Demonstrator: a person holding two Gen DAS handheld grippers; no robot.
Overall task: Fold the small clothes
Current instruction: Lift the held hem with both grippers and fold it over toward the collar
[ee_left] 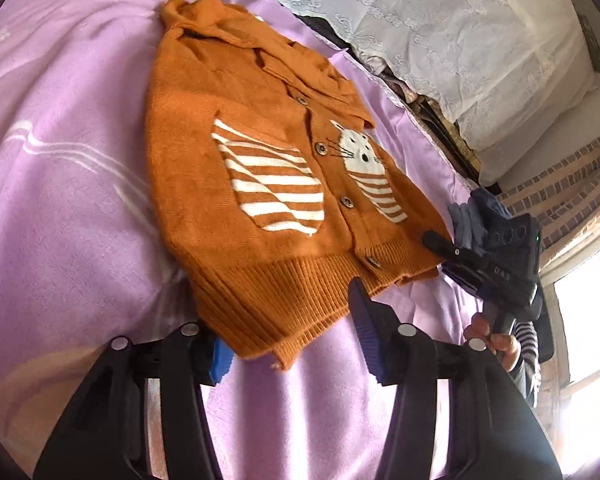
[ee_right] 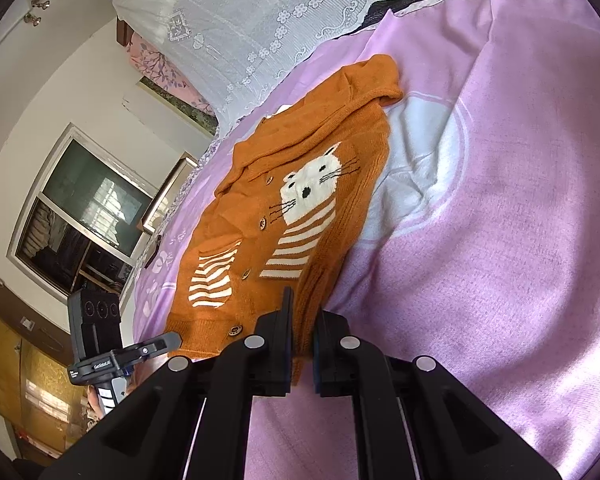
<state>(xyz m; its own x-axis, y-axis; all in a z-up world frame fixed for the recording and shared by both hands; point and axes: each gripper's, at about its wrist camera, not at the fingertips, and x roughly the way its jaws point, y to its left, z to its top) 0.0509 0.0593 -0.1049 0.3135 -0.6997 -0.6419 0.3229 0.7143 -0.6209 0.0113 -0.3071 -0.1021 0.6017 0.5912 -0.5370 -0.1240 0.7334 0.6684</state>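
Two grippers at orange cat cardigan [ee_left: 260,184] hem — left gripper [ee_left: 296,344] spread, straddling ribbed corner; right gripper [ee_right: 302,336] pinching hem edge.

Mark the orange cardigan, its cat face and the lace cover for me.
orange cardigan [ee_left: 188,184], left wrist view, plain knit beside the striped pocket.
cat face [ee_right: 314,180], right wrist view, white patch above the nose.
lace cover [ee_right: 236,16], right wrist view, flowered lace.

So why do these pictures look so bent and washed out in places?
Left wrist view: the fisheye lens bows the purple bedspread and darkens the corners; the window is blown out white, and the orange cardigan looks slightly soft. Right wrist view: the same curving bends the window frame, the corners are black, and daylight falls evenly with only faint shadows.
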